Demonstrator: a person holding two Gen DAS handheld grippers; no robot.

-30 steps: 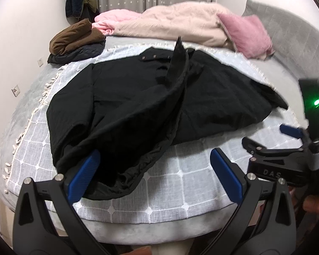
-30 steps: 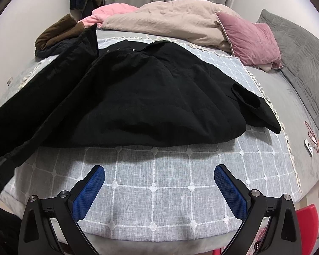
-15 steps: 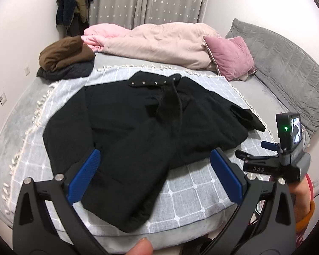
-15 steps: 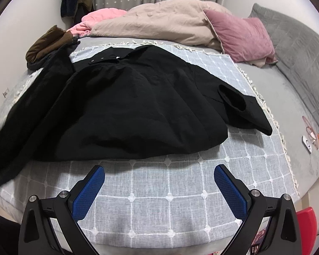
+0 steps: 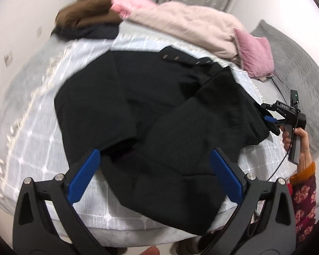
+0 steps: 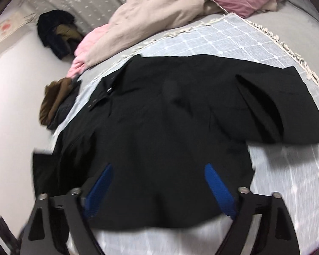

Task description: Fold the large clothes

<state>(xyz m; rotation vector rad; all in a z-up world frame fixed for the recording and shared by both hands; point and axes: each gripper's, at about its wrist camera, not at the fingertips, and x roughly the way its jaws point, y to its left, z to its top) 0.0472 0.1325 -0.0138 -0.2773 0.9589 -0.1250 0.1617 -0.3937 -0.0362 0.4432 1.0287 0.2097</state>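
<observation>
Bed throw (image 5: 42, 127) | black coat (image 5: 159, 110) spread | left gripper (image 5: 155, 170), right gripper (image 6: 159, 189) fingers released | "DAS" on right gripper

I read only one marking: "DAS" in pale letters on right gripper (image 5: 269, 114) body, left wrist view. Nothing else legible to me.

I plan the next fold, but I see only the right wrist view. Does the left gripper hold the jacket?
Observer: No, the left gripper is open and holds nothing; the black jacket lies spread before it.
Operator: Where is my right gripper, seen from outside?
Observer: The right gripper is at the jacket's right edge, jaws apart.
Operator: Is its camera running?
Observer: A green light shows on it.
</observation>
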